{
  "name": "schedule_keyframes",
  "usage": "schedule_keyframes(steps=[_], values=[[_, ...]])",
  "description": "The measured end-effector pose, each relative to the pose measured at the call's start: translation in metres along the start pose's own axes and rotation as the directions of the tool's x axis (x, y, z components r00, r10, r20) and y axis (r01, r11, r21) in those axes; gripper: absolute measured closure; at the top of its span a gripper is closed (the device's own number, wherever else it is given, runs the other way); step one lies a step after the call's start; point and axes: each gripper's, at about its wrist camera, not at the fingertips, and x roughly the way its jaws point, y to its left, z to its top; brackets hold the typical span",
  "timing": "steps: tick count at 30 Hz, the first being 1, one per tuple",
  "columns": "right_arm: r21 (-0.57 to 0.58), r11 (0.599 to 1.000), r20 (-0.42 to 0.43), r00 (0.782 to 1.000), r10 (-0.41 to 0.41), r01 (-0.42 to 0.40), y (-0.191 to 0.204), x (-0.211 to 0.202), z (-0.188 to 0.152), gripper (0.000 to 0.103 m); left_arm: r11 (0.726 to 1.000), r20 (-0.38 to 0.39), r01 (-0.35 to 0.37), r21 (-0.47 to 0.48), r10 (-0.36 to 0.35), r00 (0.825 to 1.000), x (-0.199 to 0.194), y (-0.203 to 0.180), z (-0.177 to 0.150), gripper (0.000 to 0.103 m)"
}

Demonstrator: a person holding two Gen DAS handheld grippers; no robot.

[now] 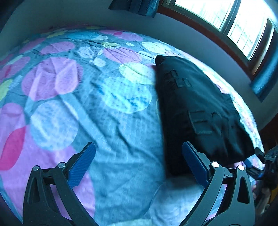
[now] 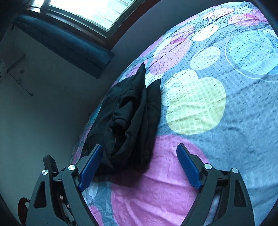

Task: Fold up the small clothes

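Below, the left gripper [image 1: 139,165] was spread wide and held nothing, its blue pads [image 1: 81,166] over the patterned bedspread [image 1: 113,121], with the black garment [image 1: 199,111] lying folded from about 1 o'clock down to its right-hand pad. Likewise the right gripper [image 2: 139,165] was wide and empty above the same bedspread [image 2: 208,121], the black garment [image 2: 132,118] bunched in thick folds at its 11 o'clock near the bed's edge, just beside the left-hand pad [image 2: 90,168]; a window [image 2: 97,10] showed at 11 o'clock beyond.
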Motion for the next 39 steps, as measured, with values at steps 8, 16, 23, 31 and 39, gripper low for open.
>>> schedule_keyframes(steps=[8, 16, 23, 31, 39], values=[[-0.11, 0.977, -0.032, 0.982, -0.186, 0.181, 0.02, 0.006, -0.026, 0.016, 0.992, 0.046, -0.084, 0.09, 0.08, 0.996, -0.02, -0.027, -0.027, 0.003], [-0.187, 0.926, -0.003, 0.943, -0.334, 0.328, 0.044, 0.005, -0.044, 0.016, 0.982, 0.088, -0.138, 0.128, 0.127, 0.988, -0.028, -0.042, -0.029, 0.003], [-0.338, 0.86, 0.008, 0.915, -0.403, 0.382, 0.076, 0.024, -0.062, 0.016, 0.973, 0.111, -0.161, 0.164, 0.144, 0.983, -0.032, -0.054, -0.034, 0.003], [-0.349, 0.852, 0.039, 0.914, -0.404, 0.391, 0.083, 0.015, -0.065, 0.016, 0.968, 0.118, -0.167, 0.186, 0.147, 0.982, -0.032, -0.061, -0.038, 0.003], [-0.349, 0.849, 0.036, 0.911, -0.41, 0.396, 0.081, 0.019, -0.064, 0.016, 0.965, 0.123, -0.177, 0.193, 0.155, 0.98, -0.033, -0.062, -0.038, 0.003]])
